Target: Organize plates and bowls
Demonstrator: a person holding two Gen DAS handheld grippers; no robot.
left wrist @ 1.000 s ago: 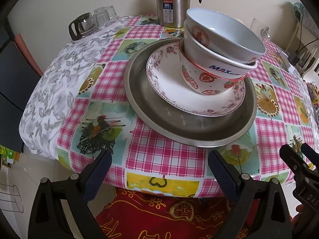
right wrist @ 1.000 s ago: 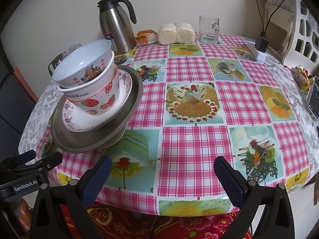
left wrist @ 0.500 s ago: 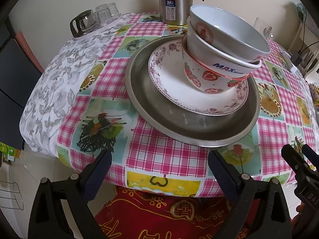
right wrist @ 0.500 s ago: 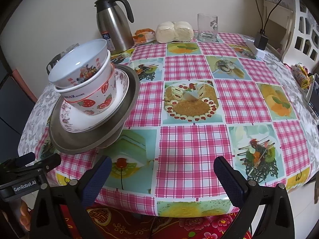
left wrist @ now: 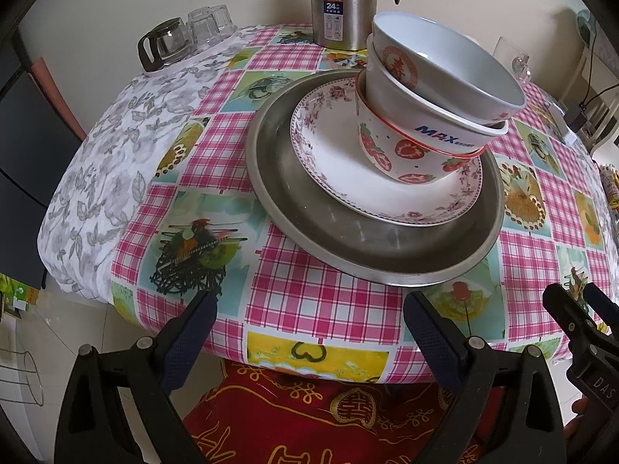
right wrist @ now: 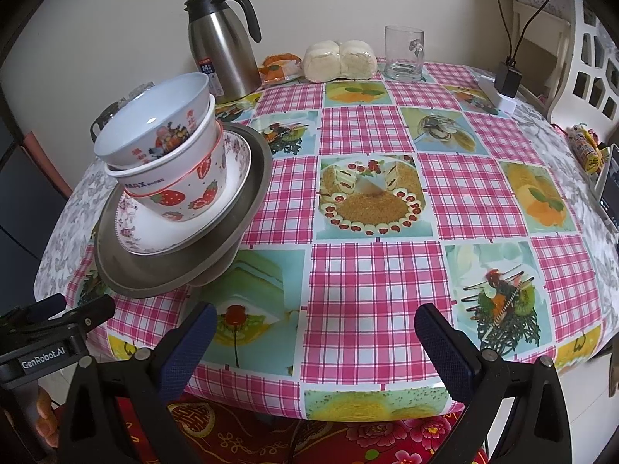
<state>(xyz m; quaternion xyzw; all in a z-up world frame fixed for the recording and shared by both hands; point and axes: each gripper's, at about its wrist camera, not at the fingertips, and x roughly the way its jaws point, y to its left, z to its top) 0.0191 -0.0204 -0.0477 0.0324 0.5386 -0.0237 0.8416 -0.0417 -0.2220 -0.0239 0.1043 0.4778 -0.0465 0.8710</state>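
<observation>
A stack stands on the table's left part: a steel plate, a floral-rimmed white plate, a strawberry-print bowl, and a white bowl nested in it, tilted. My left gripper hangs open at the table's near edge, just short of the steel plate, nothing between its fingers. My right gripper is open too, over the near edge to the right of the stack, holding nothing.
A steel thermos jug stands behind the stack, with a small glass pot and upturned glasses at far left. Wrapped buns, a glass mug and a charger block line the far edge. A red cushioned seat sits below.
Both grippers have drawn back slightly toward the near edge, still open. The stack of dishes has not moved.
</observation>
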